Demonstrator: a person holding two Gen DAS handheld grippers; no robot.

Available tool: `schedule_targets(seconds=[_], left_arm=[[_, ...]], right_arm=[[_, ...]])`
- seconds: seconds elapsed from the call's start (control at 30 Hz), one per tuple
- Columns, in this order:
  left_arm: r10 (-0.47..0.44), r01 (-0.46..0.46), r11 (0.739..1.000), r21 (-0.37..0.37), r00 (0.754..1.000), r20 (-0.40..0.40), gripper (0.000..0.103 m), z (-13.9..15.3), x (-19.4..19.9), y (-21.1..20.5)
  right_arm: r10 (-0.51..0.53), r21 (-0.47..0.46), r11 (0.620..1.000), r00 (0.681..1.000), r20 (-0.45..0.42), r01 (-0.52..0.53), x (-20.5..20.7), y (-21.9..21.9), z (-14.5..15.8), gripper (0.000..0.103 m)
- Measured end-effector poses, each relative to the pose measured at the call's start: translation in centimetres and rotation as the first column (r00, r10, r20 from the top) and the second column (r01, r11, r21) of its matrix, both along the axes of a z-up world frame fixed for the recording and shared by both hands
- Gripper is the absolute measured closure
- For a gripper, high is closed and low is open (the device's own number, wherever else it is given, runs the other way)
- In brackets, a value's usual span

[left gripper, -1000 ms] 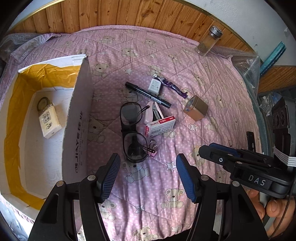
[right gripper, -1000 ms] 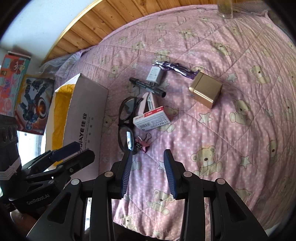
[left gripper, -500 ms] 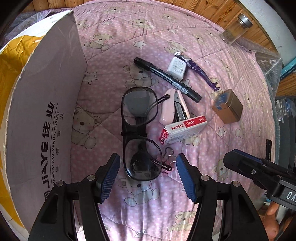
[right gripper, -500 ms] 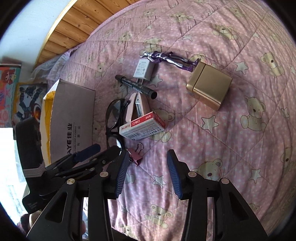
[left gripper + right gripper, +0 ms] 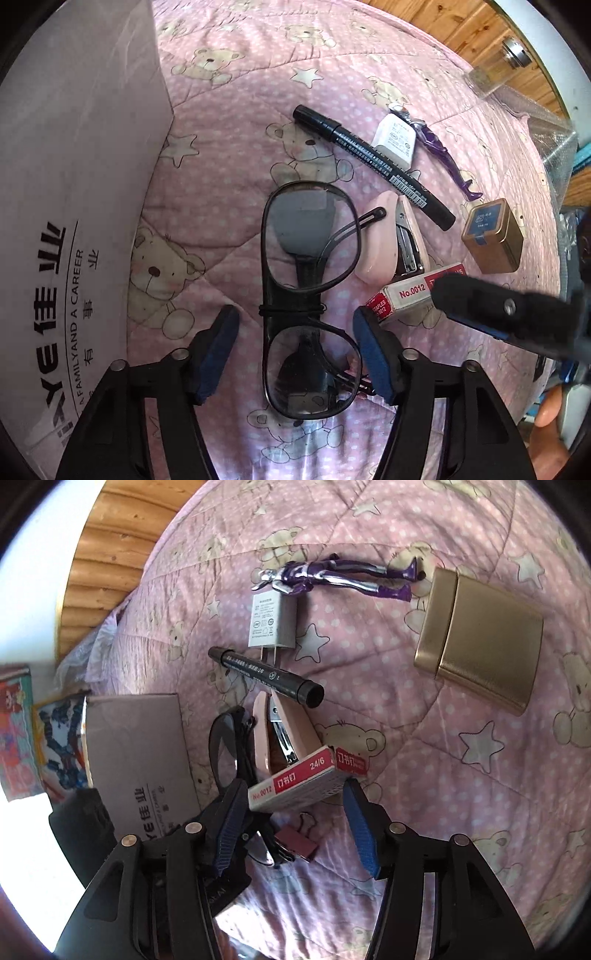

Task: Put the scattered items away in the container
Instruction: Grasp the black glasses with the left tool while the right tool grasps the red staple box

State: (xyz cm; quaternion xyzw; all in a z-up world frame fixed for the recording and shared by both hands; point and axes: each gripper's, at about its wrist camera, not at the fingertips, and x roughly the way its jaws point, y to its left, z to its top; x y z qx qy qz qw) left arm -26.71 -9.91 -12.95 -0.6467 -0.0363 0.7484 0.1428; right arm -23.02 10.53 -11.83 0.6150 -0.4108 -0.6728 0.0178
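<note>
Straddling the glasses on the quilt, the left gripper stands open, one lens between its fingers, the box beside. From the right wrist, the right gripper gapes around the staple box, apart from it.

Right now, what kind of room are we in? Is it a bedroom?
Probably a bedroom, or a child's room. The things lie on a pink quilt printed with teddy bears and stars, a wooden panelled wall runs behind it, and a purple toy figure is among them.
</note>
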Motion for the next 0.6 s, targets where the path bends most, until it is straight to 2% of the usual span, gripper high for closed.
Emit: schedule_targets(seconds=[0.1, 0.23, 0.33, 0.43, 0.5, 0.57, 0.6], left_arm=[[-0.006, 0.007, 1.0, 0.018, 1.0, -0.011, 0.057, 0.2, -0.1, -0.4], [0.01, -0.01, 0.998, 0.055, 1.0, 0.001, 0.061, 0.3, -0.3, -1.5], [0.015, -0.015, 0.997, 0.074, 1.0, -0.002, 0.062, 0.4, -0.3, -2.0], [0.02, -0.019, 0.996, 0.082, 1.0, -0.004, 0.062, 0.6, -0.1, -2.4], [0.025, -0.025, 0.996, 0.09, 1.0, -0.005, 0.062, 0.9, 0.0, -2.7], [0.025, -0.024, 0.995, 0.101, 1.0, -0.006, 0.063, 1.1, 0.1, -2.9], [0.027, -0.026, 0.994, 0.104, 1.0, -0.008, 0.063, 1.3, 0.2, -3.0]], right_arm=[[-0.078, -0.045, 0.996, 0.995, 0.065, 0.081, 0.0, 0.4, -1.4, 0.044], [-0.111, -0.052, 0.992, 0.989, 0.096, 0.116, -0.2, 0.5, -2.4, 0.044], [-0.087, -0.011, 0.996, 0.992, 0.092, 0.088, -0.6, -0.1, -2.0, 0.044], [-0.048, 0.032, 0.998, 0.995, 0.082, 0.046, -0.4, -0.6, -1.6, 0.054], [-0.026, 0.047, 0.999, 0.995, 0.092, 0.022, 0.1, -0.8, -1.7, 0.074], [-0.011, 0.041, 0.999, 0.995, 0.095, 0.007, 0.6, -0.8, -1.9, 0.084], [-0.001, 0.042, 0.999, 0.996, 0.092, -0.002, 0.7, -0.9, -2.0, 0.086]])
